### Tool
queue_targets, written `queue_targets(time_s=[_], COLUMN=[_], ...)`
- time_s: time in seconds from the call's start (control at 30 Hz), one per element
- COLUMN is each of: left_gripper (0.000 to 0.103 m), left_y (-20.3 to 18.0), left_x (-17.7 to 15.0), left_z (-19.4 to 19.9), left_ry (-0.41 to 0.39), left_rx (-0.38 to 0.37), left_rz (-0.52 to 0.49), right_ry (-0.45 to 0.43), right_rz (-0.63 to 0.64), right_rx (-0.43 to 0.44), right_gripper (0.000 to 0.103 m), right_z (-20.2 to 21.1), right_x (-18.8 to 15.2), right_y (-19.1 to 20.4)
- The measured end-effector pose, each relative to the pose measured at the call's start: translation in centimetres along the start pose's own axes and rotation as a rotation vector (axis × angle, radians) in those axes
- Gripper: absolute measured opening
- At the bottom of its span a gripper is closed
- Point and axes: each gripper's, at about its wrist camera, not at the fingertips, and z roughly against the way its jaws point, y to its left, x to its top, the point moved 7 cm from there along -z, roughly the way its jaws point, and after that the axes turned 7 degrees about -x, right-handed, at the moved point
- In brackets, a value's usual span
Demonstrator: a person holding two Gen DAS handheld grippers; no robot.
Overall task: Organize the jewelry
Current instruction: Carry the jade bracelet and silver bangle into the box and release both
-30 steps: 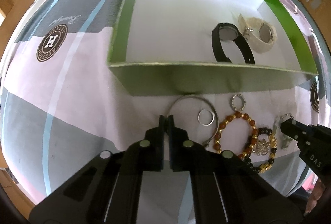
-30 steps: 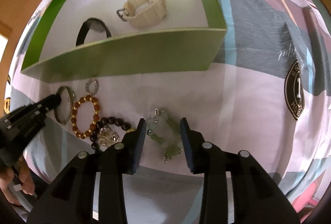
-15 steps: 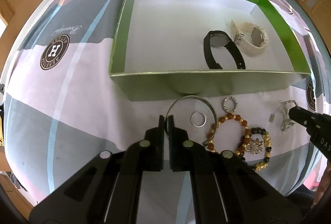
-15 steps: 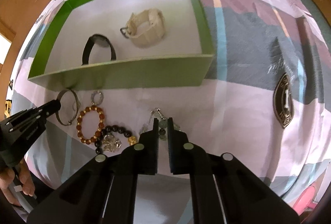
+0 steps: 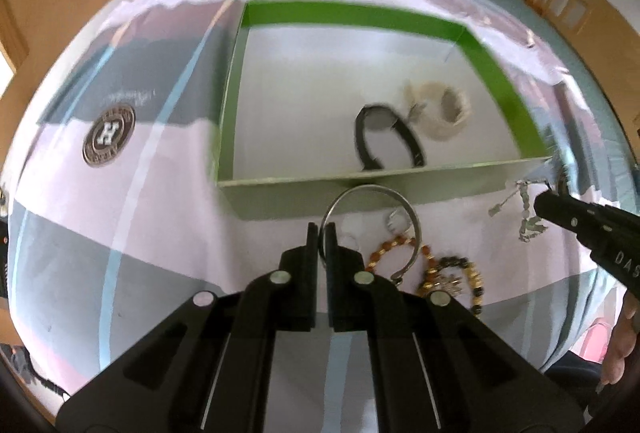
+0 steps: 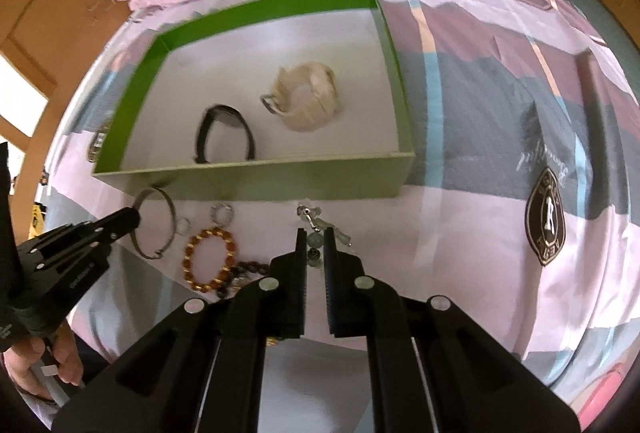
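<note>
**Both grippers lift jewelry beside the green box**

Left gripper [image 5: 321, 233] is clamped on the thin silver bangle [image 5: 372, 193], just in front of the green box [image 5: 400, 189]; right gripper [image 6: 315, 237] pinches a pale beaded chain bracelet [image 6: 316, 223] there too. Rigid and slick, the bangle may swivel; the limp, light chain dangles, best held mid-length.

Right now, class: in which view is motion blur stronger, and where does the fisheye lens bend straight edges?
Left wrist view: more smeared, the black watch streaked. Right wrist view: sharper. Both: the green cardboard box has rims that bow.
</note>
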Motion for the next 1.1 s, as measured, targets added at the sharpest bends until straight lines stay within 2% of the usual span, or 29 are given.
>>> queue_targets(time_s=[0.07, 0.13, 0.27, 0.37, 0.73, 0.97, 1.1], left_gripper=[0.003, 0.003, 0.003, 0.003, 0.004, 0.005, 0.005], left_y=[-0.7, -1.2, -1.8, -1.7, -1.9, -1.6, -1.2], left_x=[0.6, 1.2, 2.6, 3.7, 6.8, 7.0, 7.1], left_z=[0.8, 1.9, 3.7, 4.3, 3.9, 1.9, 0.8], left_ry=[-0.042, -0.11, -0.219, -0.265, -0.313, -0.272, -0.236], left_rx=[-0.011, 0.005, 0.015, 0.053, 0.075, 0.095, 0.071], left_rz=[-0.017, -0.049, -0.074, -0.073, -0.039, -0.026, 0.004], right_ry=[-0.044, -0.124, -0.326, -0.377, -0.399, -0.365, -0.337], right_rz=[-0.004, -0.005, 0.011, -0.008, -0.032, -0.047, -0.055], right_rx=[0.027, 0.055, 0.078, 0.107, 0.125, 0.105, 0.089], right_gripper=[0.007, 0.007, 0.008, 0.008, 0.008, 0.008, 0.008], right_z=[1.1, 3.0, 6.7, 7.5, 6.1, 3.4, 1.8], right_x=[0.6, 1.2, 2.5, 3.0, 6.2, 7.9, 8.2], right_y=[0.2, 0.6, 1.3, 1.3, 2.6, 2.9, 2.9])
